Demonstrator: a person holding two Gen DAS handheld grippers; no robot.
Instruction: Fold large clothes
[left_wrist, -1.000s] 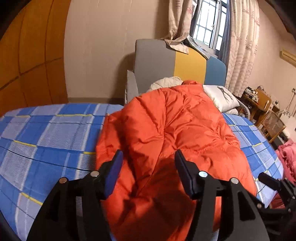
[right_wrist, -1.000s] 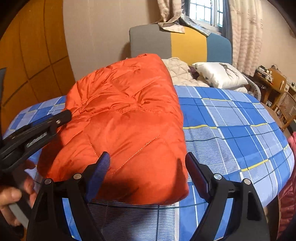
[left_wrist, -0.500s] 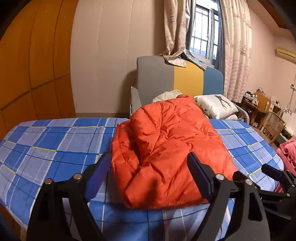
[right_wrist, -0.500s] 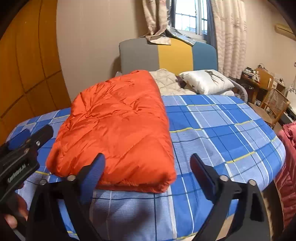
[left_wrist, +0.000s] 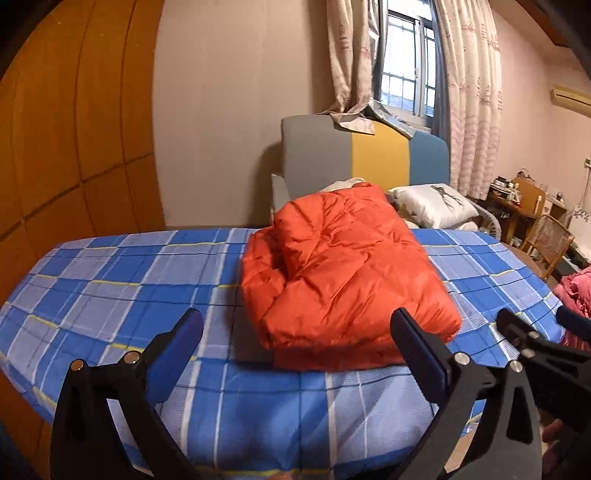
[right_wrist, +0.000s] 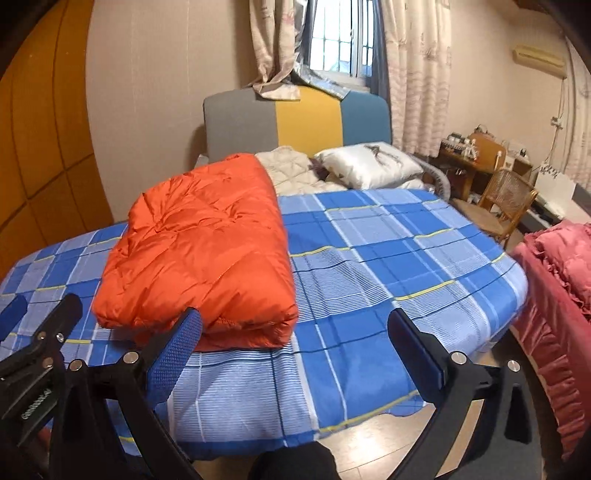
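Orange down jacket (left_wrist: 343, 273) lay folded into a thick rectangle on the blue plaid bed (left_wrist: 110, 280), at about 12 o'clock from my left gripper (left_wrist: 295, 354) and at 10 o'clock from my right gripper (right_wrist: 295, 350). Both grippers were spread wide and held nothing; neither touched the fabric. Each hovered at the near edge of the bed, just short of the jacket's front fold.

Judgement: the fold looked essentially done. The bundle sat compact, layers stacked, near edge fairly even in the right wrist view. In the left wrist view a puffed ridge ran along the top at 11 o'clock of the bundle, so the upper layer was not fully flat.

To finish well: I would press down on that ridge to let trapped air out, working from the fold outward, then square the near corners. Down filling springs back, so slow, broad pressure should do better than pinching. Slippery shell could slide on the sheet; steady one side while smoothing the other.

A white pillow (right_wrist: 369, 164) lay beyond, at the head of the bed.
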